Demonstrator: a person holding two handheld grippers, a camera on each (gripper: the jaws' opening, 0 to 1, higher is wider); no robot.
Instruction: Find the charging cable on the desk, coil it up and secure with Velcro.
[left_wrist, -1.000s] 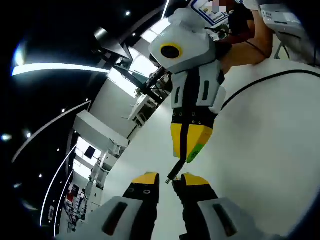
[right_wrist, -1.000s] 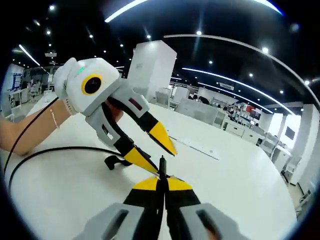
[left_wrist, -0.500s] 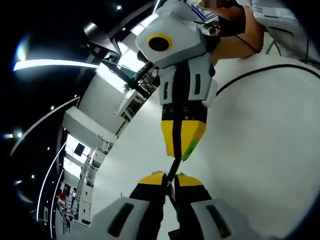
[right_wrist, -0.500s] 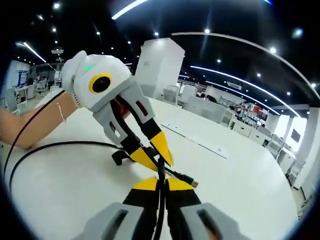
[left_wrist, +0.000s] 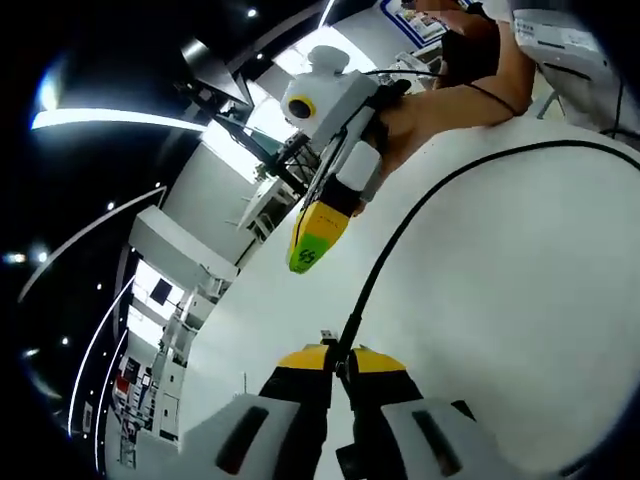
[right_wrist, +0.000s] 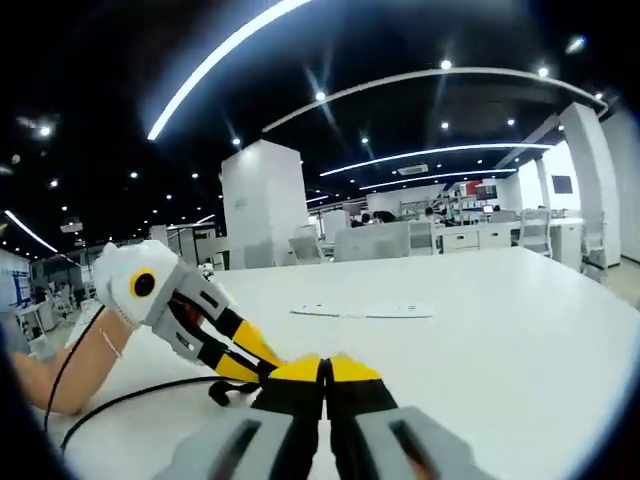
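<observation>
My left gripper (left_wrist: 338, 360) is clamped on the black charging cable (left_wrist: 420, 212); my right gripper (right_wrist: 322, 368), jaws together and empty, should regrip farther along for 1 loop.

A black charging cable (left_wrist: 400, 235) crossed the white bench (left_wrist: 520, 300); both grippers, left (left_wrist: 338, 357) and right (right_wrist: 322, 366), wore yellow tips on white-and-black bodies.
</observation>
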